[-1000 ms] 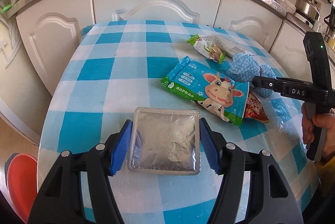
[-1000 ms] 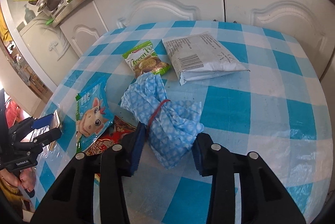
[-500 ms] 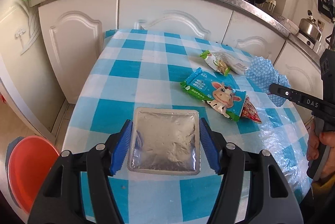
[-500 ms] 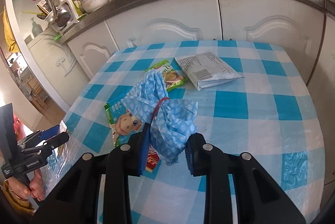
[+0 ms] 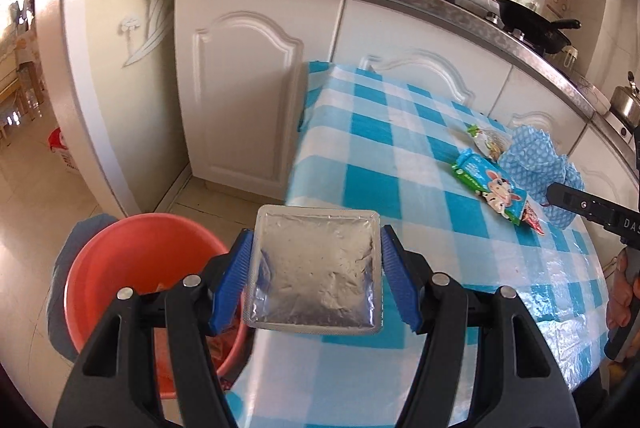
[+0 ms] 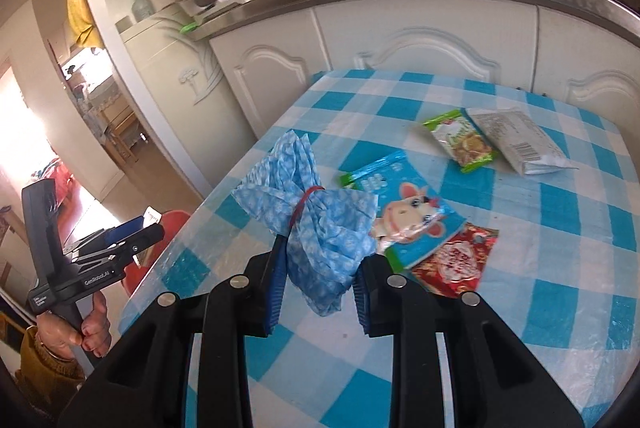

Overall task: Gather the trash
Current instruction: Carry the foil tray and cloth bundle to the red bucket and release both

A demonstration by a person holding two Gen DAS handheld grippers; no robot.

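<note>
Kitchen, white cabinets (image 5: 240, 100) behind checked table (image 5: 400, 164). Left gripper (image 5: 316, 280) half open, clamps foil pouch (image 5: 316, 268) at table's edge, just beside red bucket (image 5: 136, 268) on floor. Right gripper (image 6: 316, 288) nearly closed on blue cloth bundle (image 6: 316, 228) (jaws just narrowed) above table. Cow wrapper (image 6: 412, 216), red wrapper (image 6: 460, 260), green packet (image 6: 460, 140), white bag (image 6: 520, 144) lie on table.

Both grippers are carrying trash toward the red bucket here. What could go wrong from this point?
1. The left gripper pinches the silver foil pouch only by its side edges; the slick pouch could buckle and slip out before reaching the red bucket.
2. The right gripper clamps only the lower part of the blue cloth bundle, which might pull free.
3. With both heading for the bucket, the grippers may collide.
</note>
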